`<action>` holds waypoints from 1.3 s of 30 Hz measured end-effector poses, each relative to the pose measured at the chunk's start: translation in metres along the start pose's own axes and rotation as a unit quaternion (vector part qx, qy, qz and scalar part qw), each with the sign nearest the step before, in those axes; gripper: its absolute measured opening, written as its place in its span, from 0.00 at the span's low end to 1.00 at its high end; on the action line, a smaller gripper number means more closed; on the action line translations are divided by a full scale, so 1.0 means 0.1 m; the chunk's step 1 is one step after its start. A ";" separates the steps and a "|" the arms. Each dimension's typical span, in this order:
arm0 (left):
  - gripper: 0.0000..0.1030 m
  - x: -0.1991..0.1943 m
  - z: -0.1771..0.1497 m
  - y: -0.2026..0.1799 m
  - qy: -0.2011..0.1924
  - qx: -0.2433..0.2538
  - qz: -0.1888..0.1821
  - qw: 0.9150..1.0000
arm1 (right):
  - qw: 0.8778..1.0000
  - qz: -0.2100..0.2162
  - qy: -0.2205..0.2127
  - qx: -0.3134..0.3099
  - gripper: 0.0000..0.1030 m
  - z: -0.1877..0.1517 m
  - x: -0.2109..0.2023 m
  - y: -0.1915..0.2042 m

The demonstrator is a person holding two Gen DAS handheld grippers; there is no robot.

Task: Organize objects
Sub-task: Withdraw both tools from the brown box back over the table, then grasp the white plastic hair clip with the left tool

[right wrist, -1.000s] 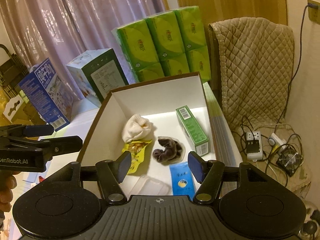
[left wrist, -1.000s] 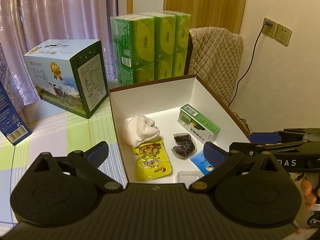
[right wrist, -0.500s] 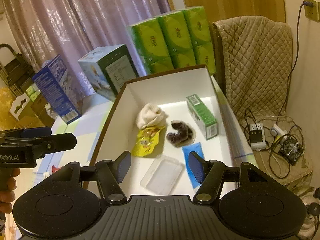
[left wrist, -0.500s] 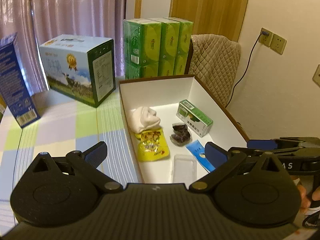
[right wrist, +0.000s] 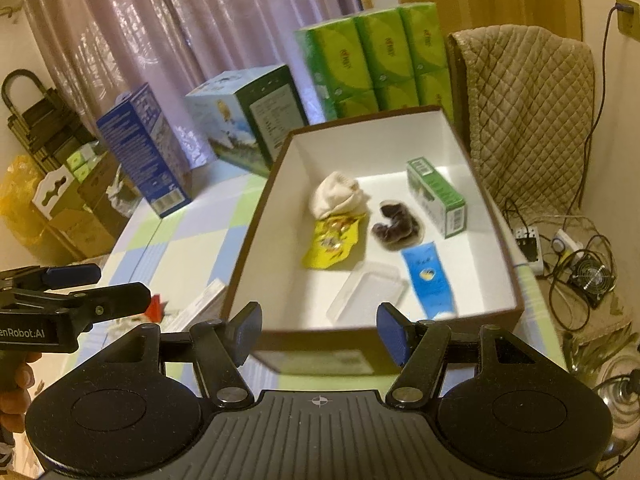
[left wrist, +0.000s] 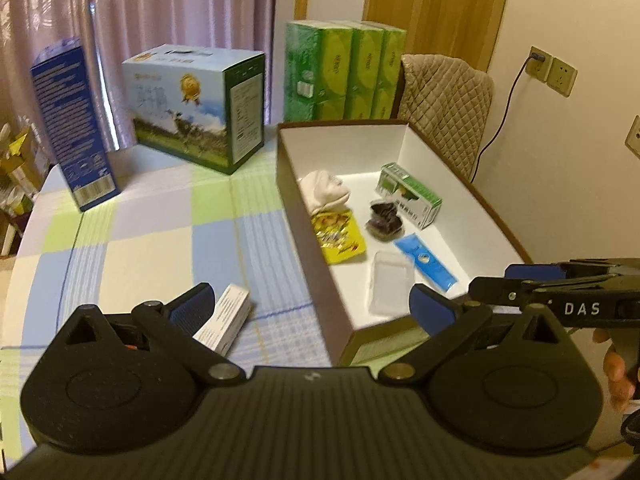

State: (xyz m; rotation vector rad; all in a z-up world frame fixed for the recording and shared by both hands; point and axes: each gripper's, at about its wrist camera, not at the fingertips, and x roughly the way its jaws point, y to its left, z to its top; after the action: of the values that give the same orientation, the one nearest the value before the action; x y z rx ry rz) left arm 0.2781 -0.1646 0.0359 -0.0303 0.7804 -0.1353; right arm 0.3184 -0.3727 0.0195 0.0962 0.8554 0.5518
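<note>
Both grippers have pulled back from the box [right wrist: 496, 216] w/ jaws apart, empty (six items already inside), exposing a small white carton [left wrist: 224, 322] on the table's near edge beside the left gripper [left wrist: 310, 300], probably next.

Both wrist views near, facing forward, sharing the box [left wrist: 304, 216]

Your left gripper [left wrist: 308, 306] hides the near end of a small white carton [left wrist: 224, 322] lying on the checked tablecloth [left wrist: 168, 248]; its print is too small to read. From the right wrist view, the carton [right wrist: 200, 304] is blurred, and a red object [right wrist: 154, 307] beside it is mostly hidden behind your left gripper [right wrist: 80, 284]. Your hand [left wrist: 618, 376] is cut off at the frame's edge.
</note>
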 end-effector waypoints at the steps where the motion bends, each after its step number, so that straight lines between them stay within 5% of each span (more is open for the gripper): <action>1: 0.99 -0.03 -0.04 0.04 0.002 -0.002 0.003 1.000 | 1.000 0.001 0.002 -0.001 0.59 -0.03 0.00 0.04; 23: 0.99 -0.41 -0.78 0.87 0.048 -0.058 0.058 0.995 | 0.997 0.029 0.072 -0.029 0.59 -0.60 0.29 0.80; 39: 0.99 -0.48 -1.03 1.34 0.065 -0.086 0.085 0.990 | 0.992 0.035 0.113 -0.050 0.59 -0.83 0.64 1.25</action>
State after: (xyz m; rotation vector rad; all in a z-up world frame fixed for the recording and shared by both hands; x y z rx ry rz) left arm 0.1867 -0.0227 -0.0137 -0.1189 0.9196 0.0941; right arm 0.2381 -0.2450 -0.0421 -0.0280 1.0458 0.6791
